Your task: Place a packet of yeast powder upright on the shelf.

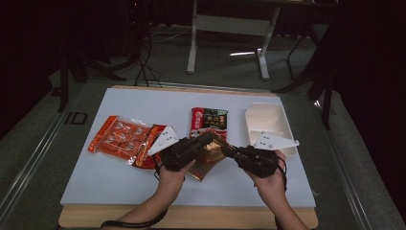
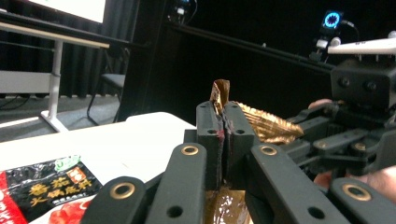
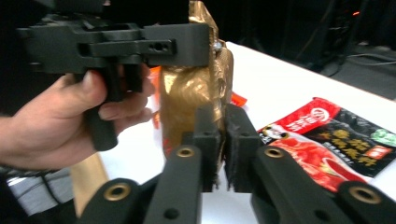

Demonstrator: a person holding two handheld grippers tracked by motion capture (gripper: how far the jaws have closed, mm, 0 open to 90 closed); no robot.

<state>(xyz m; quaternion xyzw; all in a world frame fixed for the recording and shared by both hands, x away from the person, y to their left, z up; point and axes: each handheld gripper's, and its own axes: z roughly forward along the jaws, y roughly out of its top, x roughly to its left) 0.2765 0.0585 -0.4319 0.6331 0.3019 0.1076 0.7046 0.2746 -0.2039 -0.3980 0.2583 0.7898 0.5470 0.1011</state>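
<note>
A crinkled gold packet (image 1: 209,159) is held above the middle of the white table (image 1: 119,177), between both grippers. My left gripper (image 1: 208,138) is shut on its upper edge; in the left gripper view the gold packet (image 2: 264,125) sticks up through the closed gripper (image 2: 223,136). From the right, my right gripper (image 1: 225,150) pinches the same packet. In the right gripper view that gripper (image 3: 220,148) is shut on the lower edge of the gold packet (image 3: 191,95), with the left gripper (image 3: 116,44) and its hand (image 3: 60,121) above it.
An orange snack packet (image 1: 122,139) lies at the table's left. A red and black sauce packet (image 1: 209,120) lies behind the grippers. A white compartment tray (image 1: 282,120) stands at the right. Table legs and dark chairs stand beyond the far edge.
</note>
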